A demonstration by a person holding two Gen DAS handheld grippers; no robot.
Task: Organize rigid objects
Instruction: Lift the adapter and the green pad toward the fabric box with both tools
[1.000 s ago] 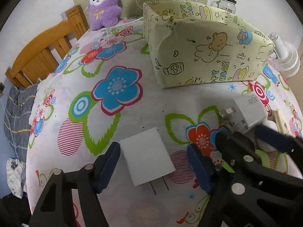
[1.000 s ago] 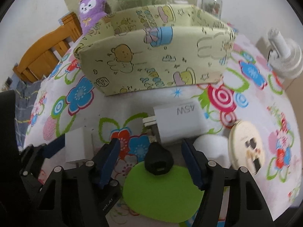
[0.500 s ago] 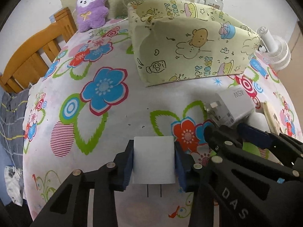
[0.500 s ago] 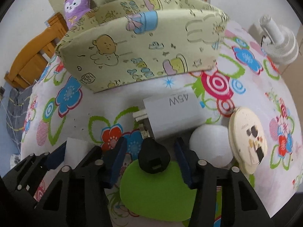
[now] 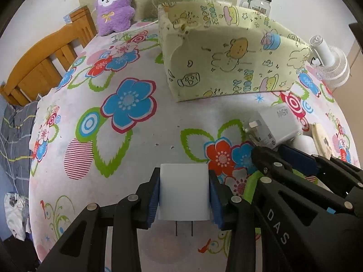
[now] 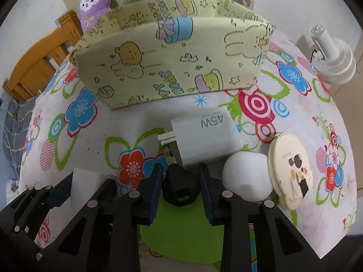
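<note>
Clamping the white plug adapter point(image 5: 183, 191) between both pads, the left gripper point(image 5: 183, 195) holds it with prongs pointing back toward the wrist; the fabric storage bin point(image 5: 229, 59) lies ahead and slightly right of this tool, well apart. The right gripper point(image 6: 181, 189) stands narrow around the black adapter point(image 6: 180, 189), the left pad touching and the right-side contact unclear. The bin's interior is hidden from both views, and the green disc point(image 6: 181, 233) under the black adapter is partly covered.

Smooth matt white plastic charger point(image 5: 183, 191) with bare metal prongs; glossy printed floral tablecloth point(image 5: 127, 122) — slightly speckled; soft cloth storage box point(image 6: 172, 63); fuzzy purple plush toy point(image 5: 115, 5); varnished wooden chair point(image 5: 45, 61) behind.
</note>
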